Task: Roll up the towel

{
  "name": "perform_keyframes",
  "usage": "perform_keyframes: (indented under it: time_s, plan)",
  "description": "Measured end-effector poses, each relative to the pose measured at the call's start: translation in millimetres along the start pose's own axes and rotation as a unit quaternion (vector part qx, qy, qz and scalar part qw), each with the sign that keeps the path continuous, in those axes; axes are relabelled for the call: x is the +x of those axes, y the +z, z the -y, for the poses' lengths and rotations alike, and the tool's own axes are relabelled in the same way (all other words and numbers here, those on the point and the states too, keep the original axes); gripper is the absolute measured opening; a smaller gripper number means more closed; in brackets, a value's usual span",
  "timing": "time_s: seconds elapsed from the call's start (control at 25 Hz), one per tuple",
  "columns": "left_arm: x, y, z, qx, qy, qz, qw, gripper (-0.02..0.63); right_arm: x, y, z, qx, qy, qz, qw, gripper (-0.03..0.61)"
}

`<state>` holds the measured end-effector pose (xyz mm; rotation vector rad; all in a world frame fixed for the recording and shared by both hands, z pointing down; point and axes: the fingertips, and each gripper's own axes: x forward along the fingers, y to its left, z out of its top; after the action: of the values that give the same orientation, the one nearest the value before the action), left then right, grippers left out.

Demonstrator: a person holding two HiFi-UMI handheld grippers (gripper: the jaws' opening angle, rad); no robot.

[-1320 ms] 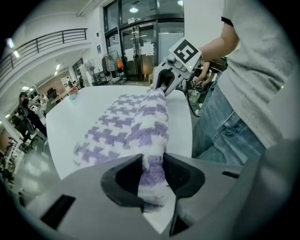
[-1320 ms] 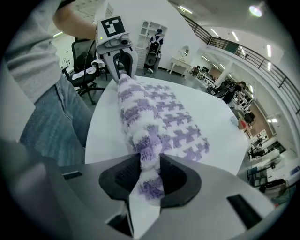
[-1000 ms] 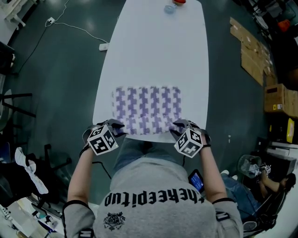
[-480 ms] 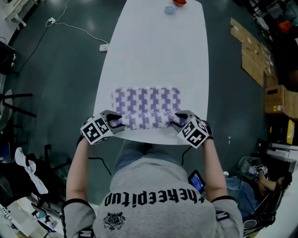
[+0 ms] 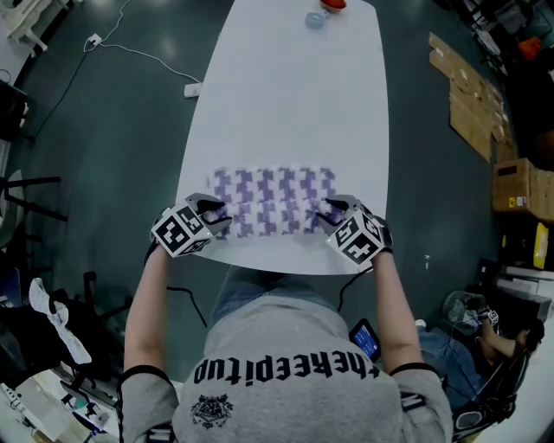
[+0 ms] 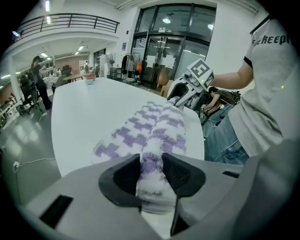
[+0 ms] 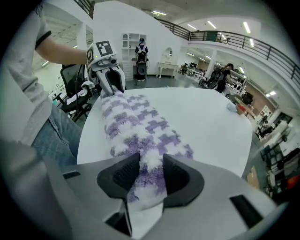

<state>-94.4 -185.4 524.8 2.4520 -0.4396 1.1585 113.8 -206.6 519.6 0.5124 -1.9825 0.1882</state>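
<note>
A fluffy purple-and-white checked towel (image 5: pixel 273 195) lies across the near part of the white table (image 5: pixel 294 95). Its near edge is rolled into a thick tube. My left gripper (image 5: pixel 215 216) holds the roll's left end, and the left gripper view shows its pads pressing the towel (image 6: pixel 159 126) from both sides. My right gripper (image 5: pixel 327 215) holds the right end. Its jaws have just been opening, with the towel roll (image 7: pixel 140 122) still filling the gap between the pads. Each gripper view shows the other gripper at the roll's far end: the right gripper (image 6: pixel 185 93) and the left gripper (image 7: pixel 111 82).
A red object (image 5: pixel 333 3) and a small bluish one (image 5: pixel 316 17) sit at the table's far end. On the floor are a power strip (image 5: pixel 192 86) on the left and cardboard boxes (image 5: pixel 519 186) on the right. The person's body is close to the near table edge.
Both grippers have moved away from the person across the table, taking the towel's near edge with them. The roll has grown thicker and the flat part shorter.
</note>
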Motion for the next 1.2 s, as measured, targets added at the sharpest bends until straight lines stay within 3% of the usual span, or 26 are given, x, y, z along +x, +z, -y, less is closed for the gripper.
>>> perform_keyframes:
  time_s: [0.28,0.56,0.76,0.92,1.08,1.2]
  plan:
    - [27,25,-20,-0.004,0.029,-0.006,0.9996,0.147,11,-22,33,0.007,-0.02,-0.003,1.0,0.153]
    - [12,12,-49,0.0,0.036,-0.006,0.9993,0.147,28,11,34,-0.005,-0.023,-0.011,1.0,0.15]
    - [-9,31,-43,0.044,0.064,0.026,0.9966,0.147,4,22,40,-0.004,-0.05,0.024,0.998,0.15]
    - [-27,47,-25,0.108,0.093,0.046,0.9887,0.147,-21,28,39,-0.017,-0.071,0.052,0.996,0.15]
    - [-13,33,10,0.156,0.069,0.017,0.9852,0.176,-23,18,13,-0.031,-0.044,0.055,0.997,0.152]
    - [7,13,21,0.148,0.051,-0.01,0.9876,0.206,-10,0,-5,-0.043,-0.02,0.028,0.998,0.16]
